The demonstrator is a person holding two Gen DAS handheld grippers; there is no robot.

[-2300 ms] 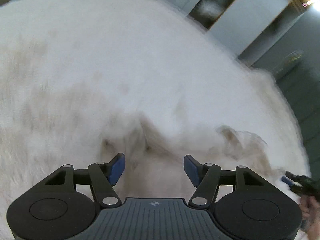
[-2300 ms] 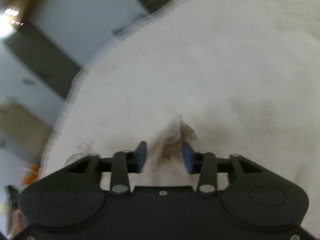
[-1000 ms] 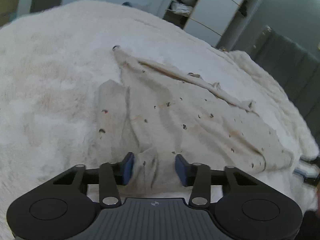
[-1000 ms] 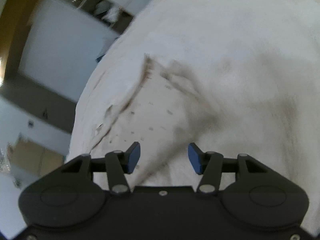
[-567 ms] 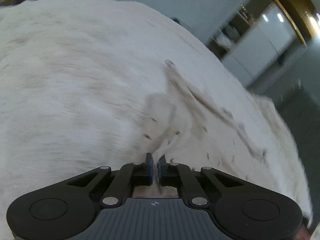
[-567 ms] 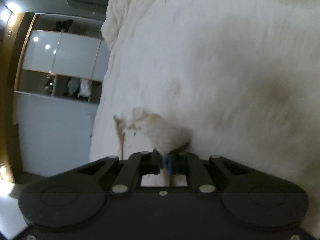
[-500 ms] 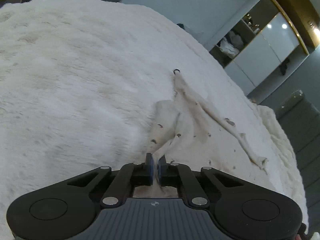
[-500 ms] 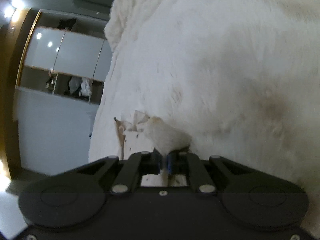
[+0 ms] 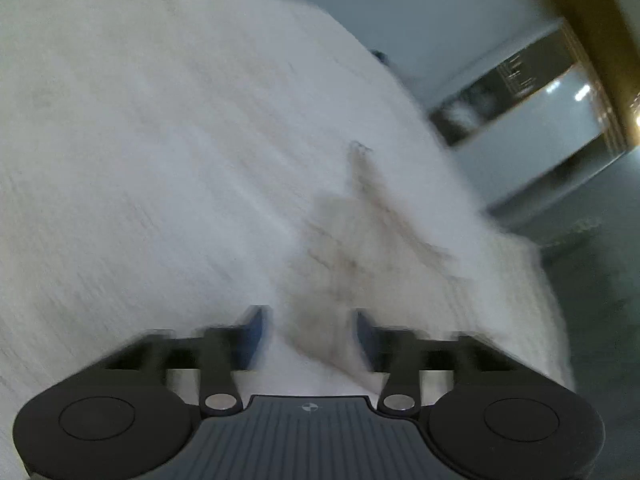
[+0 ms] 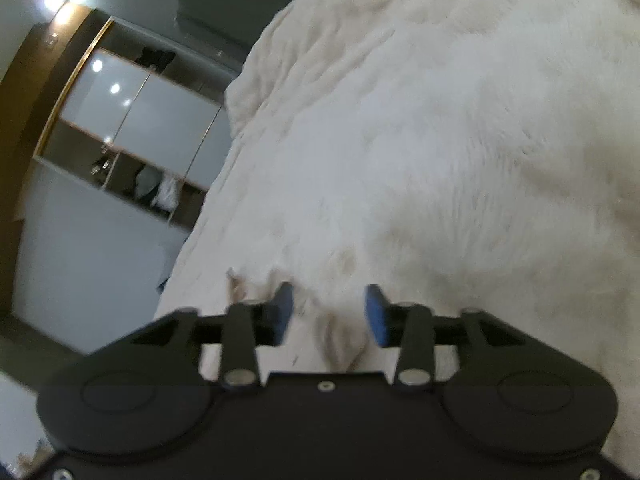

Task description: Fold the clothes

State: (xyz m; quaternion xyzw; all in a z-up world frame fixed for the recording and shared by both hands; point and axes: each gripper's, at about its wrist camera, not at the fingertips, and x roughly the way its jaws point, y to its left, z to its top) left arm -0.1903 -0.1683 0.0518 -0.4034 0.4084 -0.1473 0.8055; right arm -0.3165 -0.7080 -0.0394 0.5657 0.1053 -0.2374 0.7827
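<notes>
A beige garment with small dark specks (image 9: 352, 248) lies on a white fluffy bed cover (image 9: 140, 160). In the blurred left wrist view it stretches away from my left gripper (image 9: 308, 334), which is open with the cloth's near end lying between its blue pads. In the right wrist view my right gripper (image 10: 328, 316) is open, with a bunched fold of the garment (image 10: 336, 340) lying loose between its fingers. Neither gripper holds the cloth.
The white fluffy cover (image 10: 460, 160) fills most of both views. A wardrobe with white doors and open shelves (image 10: 132, 148) stands past the bed's edge. A rumpled white blanket (image 10: 320, 52) lies at the far end.
Half a second ago both grippers were shut on the garment. Now both have opened and let it go, and the left view is blurred with motion.
</notes>
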